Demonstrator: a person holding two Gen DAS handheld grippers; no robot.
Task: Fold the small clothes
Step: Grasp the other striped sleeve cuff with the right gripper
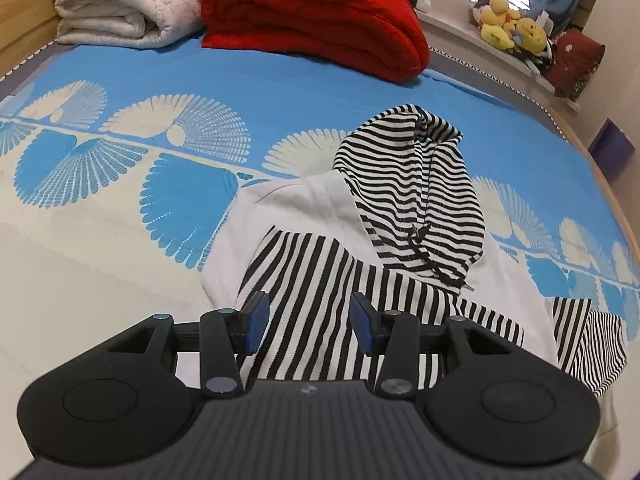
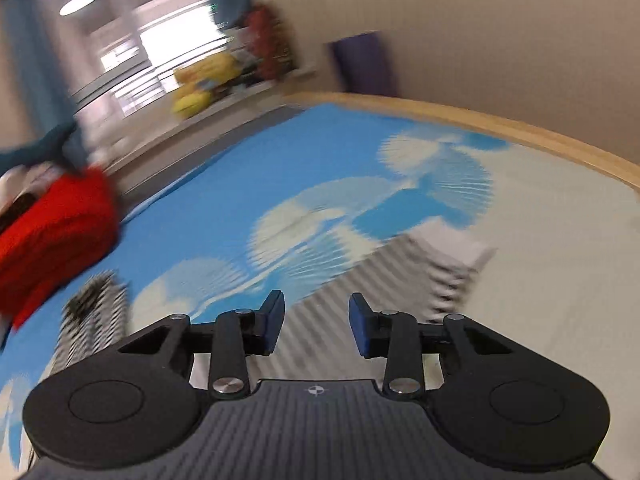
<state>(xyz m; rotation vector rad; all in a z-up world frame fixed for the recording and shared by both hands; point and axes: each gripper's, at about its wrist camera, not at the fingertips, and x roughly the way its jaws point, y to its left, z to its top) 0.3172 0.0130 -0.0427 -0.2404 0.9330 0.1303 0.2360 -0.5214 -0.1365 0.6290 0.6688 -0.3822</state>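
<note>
A small white hoodie (image 1: pixel 296 208) with black-and-white striped hood (image 1: pixel 404 184) and striped sleeves lies on the blue and cream bedspread (image 1: pixel 120 184). One striped sleeve (image 1: pixel 304 280) is folded across its body. My left gripper (image 1: pixel 309 322) is open and empty, hovering just above that sleeve. In the blurred right wrist view, my right gripper (image 2: pixel 316 326) is open and empty above a striped part of the hoodie (image 2: pixel 392 276); the hood shows at the left (image 2: pixel 94 308).
A folded red blanket (image 1: pixel 316 28) and a folded white blanket (image 1: pixel 120 4) lie at the far side of the bed. Yellow plush toys (image 1: pixel 508 24) sit on the window ledge. The wooden bed frame (image 2: pixel 500 128) runs along the right edge.
</note>
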